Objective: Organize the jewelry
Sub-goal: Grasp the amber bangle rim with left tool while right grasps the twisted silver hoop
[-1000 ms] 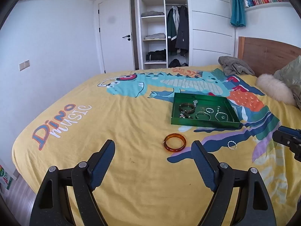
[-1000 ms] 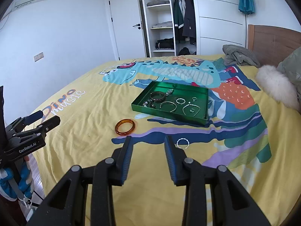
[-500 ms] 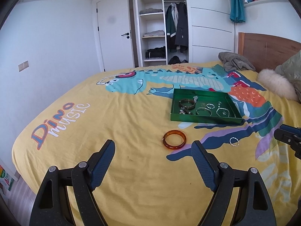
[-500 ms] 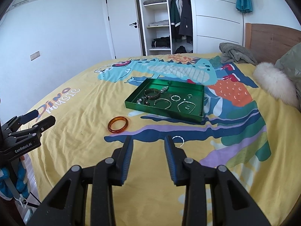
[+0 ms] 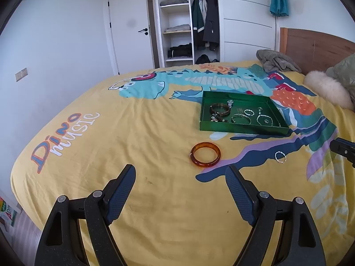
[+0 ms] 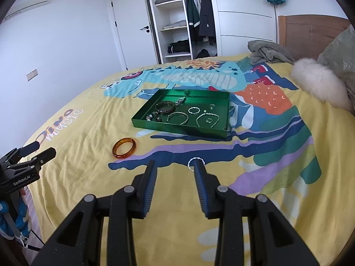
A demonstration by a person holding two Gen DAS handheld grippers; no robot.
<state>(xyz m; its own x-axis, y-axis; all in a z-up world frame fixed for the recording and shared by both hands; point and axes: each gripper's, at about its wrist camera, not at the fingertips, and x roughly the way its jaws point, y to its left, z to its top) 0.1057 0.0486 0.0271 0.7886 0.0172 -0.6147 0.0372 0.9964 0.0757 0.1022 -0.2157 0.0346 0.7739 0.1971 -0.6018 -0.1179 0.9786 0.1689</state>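
A green tray (image 5: 244, 130) (image 6: 177, 130) holding several bracelets and rings lies on the yellow bedspread. An amber bangle (image 5: 205, 154) (image 6: 124, 147) lies on the bed in front of the tray. A small silver ring (image 5: 280, 157) (image 6: 195, 163) lies to its right. My left gripper (image 5: 180, 173) is open and empty, just short of the bangle. My right gripper (image 6: 175, 166) is open and empty; its right fingertip sits just in front of the silver ring.
A grey cloth (image 5: 276, 61), a white fluffy cushion (image 5: 328, 88) and a wooden headboard (image 5: 315, 44) are at the bed's far right. An open wardrobe (image 5: 188, 22) and a door stand behind the bed. The bed's left edge drops to the floor.
Both grippers have moved forward toward the jewelry; the bangle and silver ring now sit closer to the fingertips. Nothing on the bed has moved.
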